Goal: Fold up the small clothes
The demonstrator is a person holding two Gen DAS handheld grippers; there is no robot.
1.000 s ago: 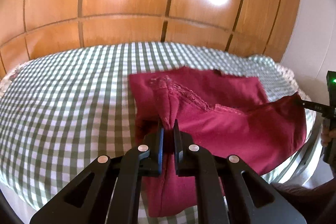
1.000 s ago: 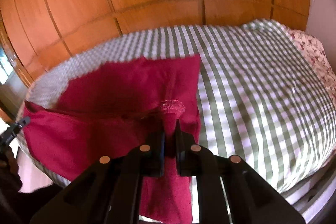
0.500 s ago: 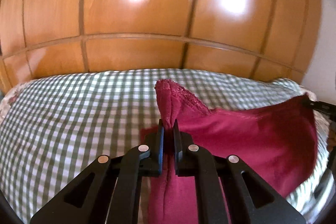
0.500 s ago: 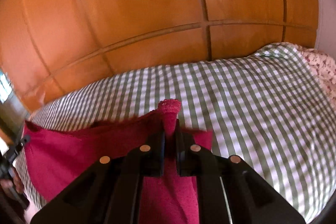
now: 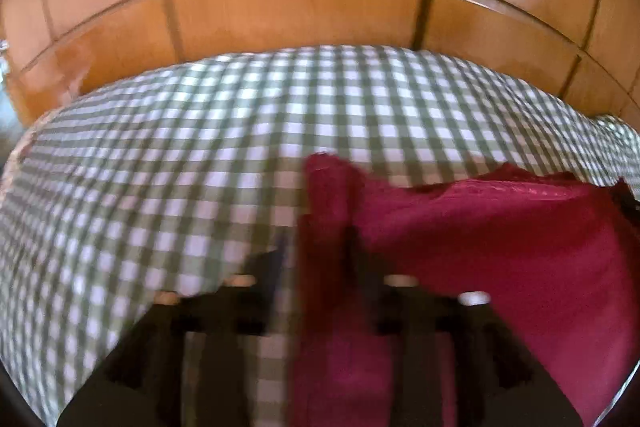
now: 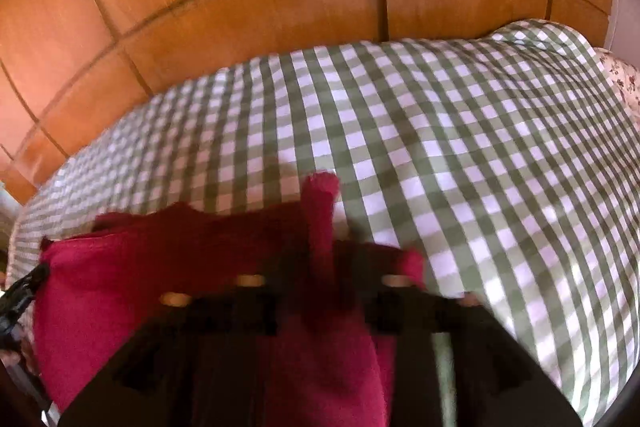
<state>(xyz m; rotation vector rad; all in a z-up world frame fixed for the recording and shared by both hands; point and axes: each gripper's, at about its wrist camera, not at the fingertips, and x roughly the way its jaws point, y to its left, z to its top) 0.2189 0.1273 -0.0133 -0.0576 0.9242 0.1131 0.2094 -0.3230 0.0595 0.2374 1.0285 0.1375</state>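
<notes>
Both pairs of jaws have just been opening, after clamping the cloth a second ago. Left gripper (image 5: 316,251): jaws roughly half apart, a soft upright fold of the crimson garment (image 5: 500,247) standing loose between them. Right gripper (image 6: 320,259): same, nubby fold between parted jaws. Garment drapes beyond and below the jaws onto the green-white gingham bed (image 6: 440,147). Glossy wooden wardrobe panels (image 5: 300,7) behind.

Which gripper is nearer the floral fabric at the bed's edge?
Right. The right gripper, jaws just opened around a corner of the red garment, has the floral fabric off to its right; the left gripper, jaws also just opened, sits at the garment's far corner.
</notes>
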